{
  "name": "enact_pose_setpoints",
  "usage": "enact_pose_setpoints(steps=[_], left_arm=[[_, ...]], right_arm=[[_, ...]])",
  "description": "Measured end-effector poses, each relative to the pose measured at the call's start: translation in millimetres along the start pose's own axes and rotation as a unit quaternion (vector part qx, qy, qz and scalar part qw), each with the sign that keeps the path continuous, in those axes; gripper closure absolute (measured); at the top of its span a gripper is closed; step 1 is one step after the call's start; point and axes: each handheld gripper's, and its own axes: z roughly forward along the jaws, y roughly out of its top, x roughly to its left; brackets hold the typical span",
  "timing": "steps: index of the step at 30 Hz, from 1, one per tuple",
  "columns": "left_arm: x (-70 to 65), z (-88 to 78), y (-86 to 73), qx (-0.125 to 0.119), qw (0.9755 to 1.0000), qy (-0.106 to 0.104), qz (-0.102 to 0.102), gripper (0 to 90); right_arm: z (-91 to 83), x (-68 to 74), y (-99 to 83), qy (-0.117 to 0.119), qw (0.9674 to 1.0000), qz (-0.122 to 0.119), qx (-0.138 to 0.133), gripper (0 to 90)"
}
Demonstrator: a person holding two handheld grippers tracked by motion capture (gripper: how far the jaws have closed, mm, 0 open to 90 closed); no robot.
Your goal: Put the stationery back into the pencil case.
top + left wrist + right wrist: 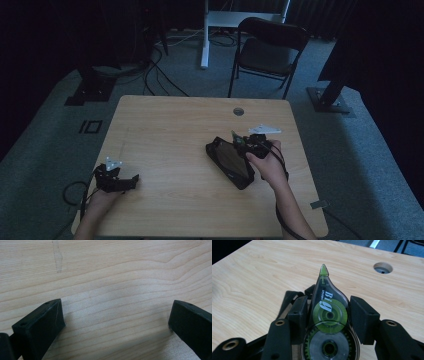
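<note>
While the lighting's pretty dim, the count is easy enough: one wooden table (pixel 170 150), two grippers, one correction tape roller (pixel 328 322), one black pouch-like thing (pixel 230 162), one folding chair (pixel 267 50) behind the table, and one round cable hole (pixel 238 111) near the table's far edge.

That tape roller is a clear teardrop-shaped case with a green pointed tip facing away from the camera, a green wheel in the middle and a greyish geared wheel below it. White lettering on it reads something like "Big", plus smaller print I can't read. It sits clamped between the two black jaws of the right gripper (pixel 329 315), one pressing each flat side, held above the table on the right half. From the high view you just get a tiny green speck of it (pixel 235 137) by the right gripper (pixel 252 145), right over the black pouch.

Left gripper (pixel 131 182) rests at the near left corner of the table, well apart from everything else. Its jaws are spread wide with only bare wood grain between them in its own view (pixel 117 322), plus a faint pencil-like mark (pixel 58 260) on the wood further out.

Hard to make out: what the black thing actually is, it's just a dark shape lying at an angle on the table. The roller's lower end is cut off at the bottom of the right gripper view.
</note>
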Motion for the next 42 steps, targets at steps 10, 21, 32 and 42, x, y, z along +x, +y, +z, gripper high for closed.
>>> enact_pose_setpoints(steps=[10,21,32,42], left_arm=[[0.0,0.0,0.0,0.0,1.0,0.0,0.0,0.2],[0.1,0.0,0.0,0.0,1.0,0.0,0.0,0.2],[0.1,0.0,0.0,0.0,1.0,0.0,0.0,0.2],[0.0,-0.1,0.0,0.0,1.0,0.0,0.0,0.2]], right_arm=[[13.0,19.6,-2.3,0.014,0.9997,-0.009,0.018,49.9],[30.4,28.1,-5.4,0.007,0.9981,-0.025,0.057,50.0],[49.6,29.5,-12.2,0.003,0.9948,-0.032,0.097,50.0],[59.2,29.5,-13.1,-0.012,0.9904,-0.043,0.131,50.0]])
